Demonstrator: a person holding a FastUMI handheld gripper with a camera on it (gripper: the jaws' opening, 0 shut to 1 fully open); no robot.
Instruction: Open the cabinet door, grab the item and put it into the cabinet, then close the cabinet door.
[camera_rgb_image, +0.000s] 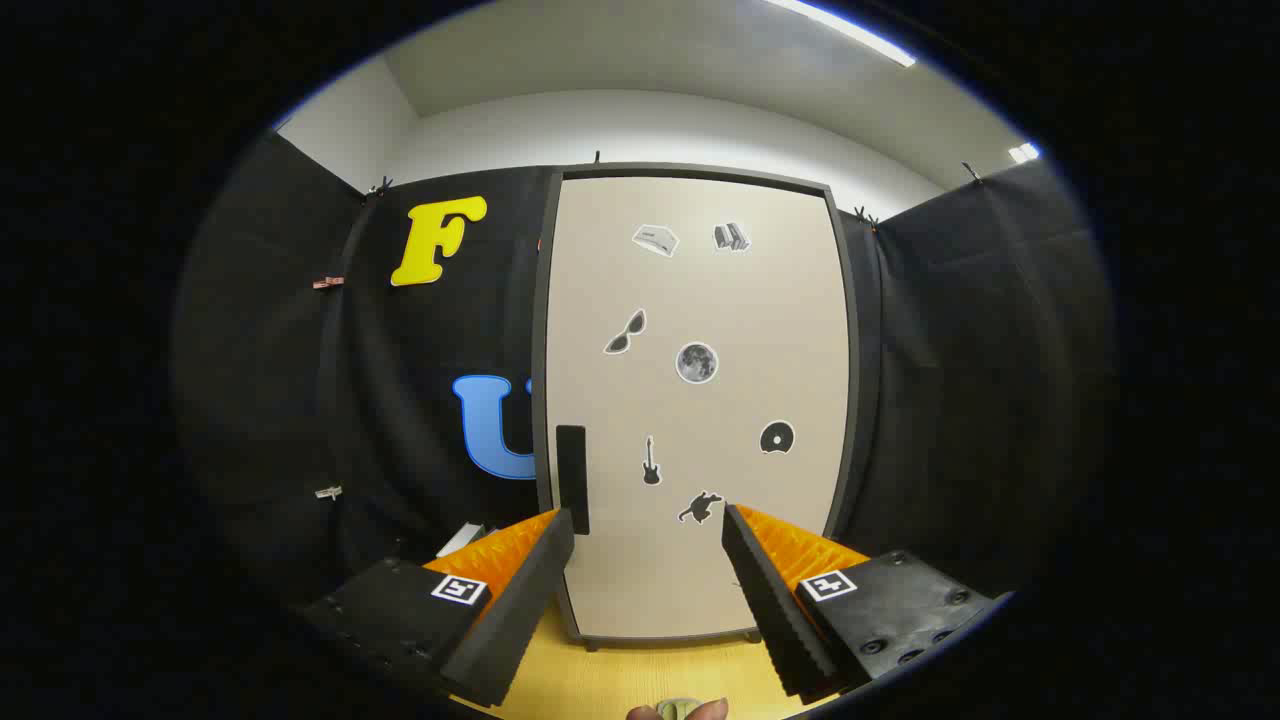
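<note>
Black cloth wall (300, 400), left of the cabinet: hung in folds, clipped at the top edge. Backdrop only.

Small pale object (462, 537), low on the table beside the left finger: mostly hidden behind the finger, too little showing to identify. May be the item to be stored; cannot tell.

Gripper (648, 535): fingers spread wide, nothing between them but open air and the door face beyond. Holds nothing.

Handle (571, 478): dark vertical bar on the left edge of the door, long axis upright. It lies just above and very slightly right of the left fingertip, well left of the midline between the fingers. This is the governing relation: the handle is off-centre toward the left finger, not bracketed by the pair. Judgement: the gripper would need to shift left and a little up so the bar falls between the fingers, which open horizontally and so already suit an upright bar.

Cabinet door (700, 400): beige panel in a dark frame, closed, facing the gripper squarely. Carries several small stickers. With the handle at left, the hinge is presumably at right, so the pull would swing the left edge outward.

Table (640, 680): yellow wood-look surface under the cabinet's foot.

Task stage, as judged: opening not yet begun.
</note>
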